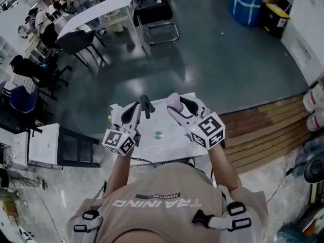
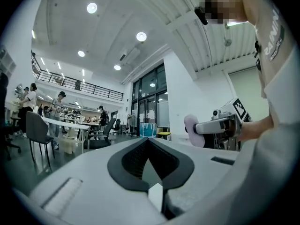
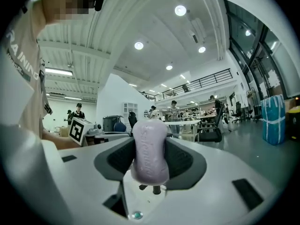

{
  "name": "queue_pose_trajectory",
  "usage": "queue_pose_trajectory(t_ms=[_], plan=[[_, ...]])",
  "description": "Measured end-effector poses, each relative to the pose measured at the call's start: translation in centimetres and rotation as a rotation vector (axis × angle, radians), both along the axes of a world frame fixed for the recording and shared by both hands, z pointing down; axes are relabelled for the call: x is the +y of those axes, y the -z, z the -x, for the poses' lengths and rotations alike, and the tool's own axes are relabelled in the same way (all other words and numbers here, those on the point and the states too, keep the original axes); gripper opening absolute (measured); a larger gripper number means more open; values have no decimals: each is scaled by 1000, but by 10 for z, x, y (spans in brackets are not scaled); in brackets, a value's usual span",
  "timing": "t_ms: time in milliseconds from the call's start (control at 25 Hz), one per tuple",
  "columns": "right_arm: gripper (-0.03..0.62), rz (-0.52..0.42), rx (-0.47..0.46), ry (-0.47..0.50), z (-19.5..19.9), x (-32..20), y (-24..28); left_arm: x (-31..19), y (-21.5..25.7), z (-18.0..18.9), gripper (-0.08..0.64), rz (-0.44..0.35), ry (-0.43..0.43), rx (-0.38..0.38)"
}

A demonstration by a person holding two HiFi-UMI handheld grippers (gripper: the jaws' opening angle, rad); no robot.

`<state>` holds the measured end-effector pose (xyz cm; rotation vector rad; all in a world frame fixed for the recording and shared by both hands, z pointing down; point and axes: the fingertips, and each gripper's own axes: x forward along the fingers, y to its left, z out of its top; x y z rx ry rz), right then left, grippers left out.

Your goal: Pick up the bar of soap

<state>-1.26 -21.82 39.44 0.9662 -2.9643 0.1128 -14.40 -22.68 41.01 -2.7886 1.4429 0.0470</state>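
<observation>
The bar of soap (image 1: 173,102) is pale lilac and oval, and it is lifted above the small white table (image 1: 169,147). My right gripper (image 1: 175,104) is shut on it. In the right gripper view the soap (image 3: 150,149) stands upright between the two dark pads and hides the gap of the right gripper (image 3: 151,142). My left gripper (image 1: 145,104) is held level beside it, a little to the left. The left gripper (image 2: 148,143) is shut, its black pads meeting at the tips with nothing between them. From there the soap (image 2: 192,131) shows at the right.
A small round greenish object (image 1: 158,134) lies on the white table below the grippers. A white cabinet (image 1: 43,145) stands to the left and wooden flooring (image 1: 263,130) to the right. Farther off are a long white table (image 1: 96,11), black chairs (image 1: 154,16) and a blue container (image 1: 246,1).
</observation>
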Motion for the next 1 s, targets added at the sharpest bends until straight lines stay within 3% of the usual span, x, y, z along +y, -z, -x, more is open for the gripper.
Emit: queue_pose_trajectory(t_ms=[520,1000], plan=[[199,-64,-9,-13,11,-16,24,-10,39,19,-8,-63,7,29],[199,-58,-22,-56,5,-12,12,-4,31,12,-8,-65,-11,50]])
